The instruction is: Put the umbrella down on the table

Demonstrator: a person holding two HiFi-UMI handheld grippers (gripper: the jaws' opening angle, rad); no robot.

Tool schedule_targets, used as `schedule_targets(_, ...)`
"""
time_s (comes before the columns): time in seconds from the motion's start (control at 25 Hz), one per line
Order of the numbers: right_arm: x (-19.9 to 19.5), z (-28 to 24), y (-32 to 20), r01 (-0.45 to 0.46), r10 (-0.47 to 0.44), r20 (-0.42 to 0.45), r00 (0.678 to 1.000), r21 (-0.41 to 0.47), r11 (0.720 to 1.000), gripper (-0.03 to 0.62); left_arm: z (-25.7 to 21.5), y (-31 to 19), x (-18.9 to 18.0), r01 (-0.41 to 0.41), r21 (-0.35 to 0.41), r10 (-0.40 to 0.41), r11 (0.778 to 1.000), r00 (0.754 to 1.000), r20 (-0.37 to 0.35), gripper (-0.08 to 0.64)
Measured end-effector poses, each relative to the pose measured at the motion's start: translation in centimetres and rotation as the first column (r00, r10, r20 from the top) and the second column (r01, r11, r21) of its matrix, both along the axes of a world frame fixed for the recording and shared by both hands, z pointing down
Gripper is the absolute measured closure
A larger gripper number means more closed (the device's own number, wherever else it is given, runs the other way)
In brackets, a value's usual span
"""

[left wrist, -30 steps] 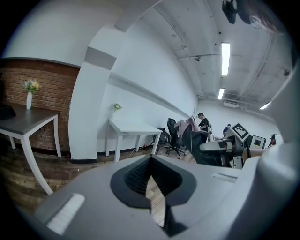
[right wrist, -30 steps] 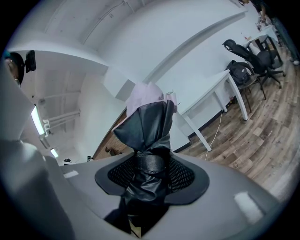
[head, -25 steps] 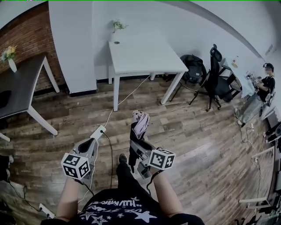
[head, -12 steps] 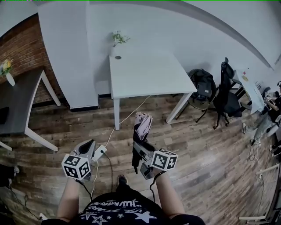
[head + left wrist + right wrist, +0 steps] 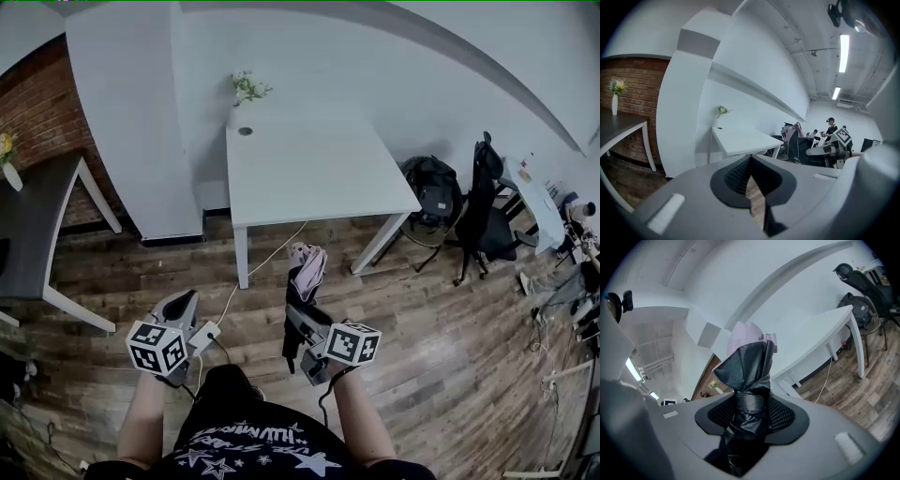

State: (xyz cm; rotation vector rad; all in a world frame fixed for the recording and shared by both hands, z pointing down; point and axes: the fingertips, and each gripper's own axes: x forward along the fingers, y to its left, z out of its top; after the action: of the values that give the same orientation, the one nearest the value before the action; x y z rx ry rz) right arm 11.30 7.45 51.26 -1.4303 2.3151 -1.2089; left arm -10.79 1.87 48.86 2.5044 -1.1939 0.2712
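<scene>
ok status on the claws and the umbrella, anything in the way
Left claw shut, empty. Right claw shut on folded umbrella. Umbrella not down yet, table ahead. Cable on floor between.

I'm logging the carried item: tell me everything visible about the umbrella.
The umbrella is a folded compact one: black fabric with pale pink showing at its top, bunched and bound by a black strap. The right claw clamps it at that strap, and it stands roughly upright, lower end hanging below the claw. It is in the air over the wooden floor, short of the white table, touching nothing else.
</scene>
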Motion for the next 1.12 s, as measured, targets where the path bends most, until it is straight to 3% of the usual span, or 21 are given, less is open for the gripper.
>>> schedule_targets(0.44, 0.4, 2.4, -6.7, 0.025, -0.026, -0.025, 0.999, -0.048, 0.999, 0.371, 2.5, -7.1, 1.4, -0.018, -0.036, 0.018, 0.999, 1.0, -0.014, 0.557)
schedule_targets(0.8, 2.1, 2.9, -21.4, 0.034, -0.039, -0.067, 0.997, -0.067, 0.997, 0.371, 4.8, -21.2, 2.5, -0.009, -0.083, 0.005, 0.997, 0.999, -0.04, 0.557)
schedule_targets(1.12, 3.6, 2.9, -34.5, 0.065, -0.088, -0.209, 0.974, -0.113, 0.991, 0.373, 4.1, -33.5, 4.8, -0.038, -0.099, 0.035, 0.994, 0.999, -0.032, 0.557)
